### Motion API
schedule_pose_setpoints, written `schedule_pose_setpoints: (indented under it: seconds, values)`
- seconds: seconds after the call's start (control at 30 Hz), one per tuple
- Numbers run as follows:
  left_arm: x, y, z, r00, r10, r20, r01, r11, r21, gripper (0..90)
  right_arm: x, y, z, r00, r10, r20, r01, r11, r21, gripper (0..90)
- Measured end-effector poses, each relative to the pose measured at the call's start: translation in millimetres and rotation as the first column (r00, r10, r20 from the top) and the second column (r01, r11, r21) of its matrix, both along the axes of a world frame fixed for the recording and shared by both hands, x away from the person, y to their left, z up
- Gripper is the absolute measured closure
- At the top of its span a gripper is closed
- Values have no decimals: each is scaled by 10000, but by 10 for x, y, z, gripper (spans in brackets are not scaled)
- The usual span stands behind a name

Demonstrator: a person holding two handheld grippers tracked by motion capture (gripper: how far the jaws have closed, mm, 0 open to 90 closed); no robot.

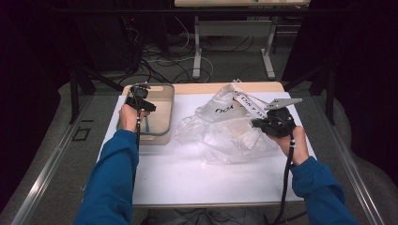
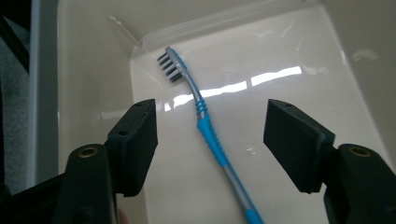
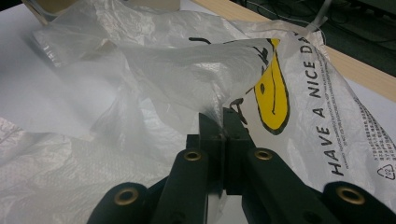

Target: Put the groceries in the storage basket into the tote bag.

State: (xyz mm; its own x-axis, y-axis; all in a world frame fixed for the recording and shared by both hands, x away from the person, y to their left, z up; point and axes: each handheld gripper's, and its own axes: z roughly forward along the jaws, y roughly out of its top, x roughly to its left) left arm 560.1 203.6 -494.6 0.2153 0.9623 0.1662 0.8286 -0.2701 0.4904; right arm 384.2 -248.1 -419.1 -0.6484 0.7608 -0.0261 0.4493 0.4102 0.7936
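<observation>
At the near edge of the table [image 1: 187, 187], two blue sleeves come in from the bottom, each hand carrying a gripper. A little farther in on the right, the right gripper [image 1: 257, 123] has its jaws clenched together on a fold of the clear plastic bag [image 1: 225, 131]; in the right gripper view the two black jaws [image 3: 223, 122] meet with thin film pinched between them, and the bag's yellow smiley print and black lettering spread out to the right of the pinch. The bag lies crumpled across the middle and right of the white table top, its printed part toward the far right. At about the same depth on the left, the left gripper [image 1: 146, 110] hangs inside the shallow clear tray [image 1: 170, 112], which sits at the table's far left corner just beside the bag. Its jaws stand released and apart, and in the left gripper view the blue toothbrush [image 2: 211, 135] lies flat on the tray floor between the two pads [image 2: 137, 140] without touching either. The brush's handle points toward the near side and its dark bristled head toward the tray's far corner.
</observation>
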Motion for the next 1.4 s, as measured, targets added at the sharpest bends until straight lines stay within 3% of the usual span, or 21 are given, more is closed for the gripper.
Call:
schedule_pose_setpoints:
  seconds: [0.27,0.7,0.97,1.13,1.27,1.4]
  values:
    - [122,44,-172,9954,295,-908,-289,9995,84,478,3,-9,-1,10000,9,20,-9,10000,2,900]
    - [191,74,-296,9853,450,-1648,-487,9986,-187,684,3,1,-1,10000,36,19,-36,10000,-37,900]
    - [187,87,-303,9782,944,-1849,-1050,9933,-485,768,-1,5,1,10000,42,18,-42,10000,-39,900]
    - [185,68,-298,9750,1122,-1921,-1200,9923,-295,803,-7,10,1,10000,33,17,-33,10000,-39,900]
    - [184,78,-287,9756,1149,-1871,-1252,9911,-444,810,-7,6,3,10000,32,45,-32,10000,-46,900]
    - [165,92,-228,9829,973,-1561,-1107,9906,-797,827,-3,-8,6,10000,10,52,-10,10000,-36,900]
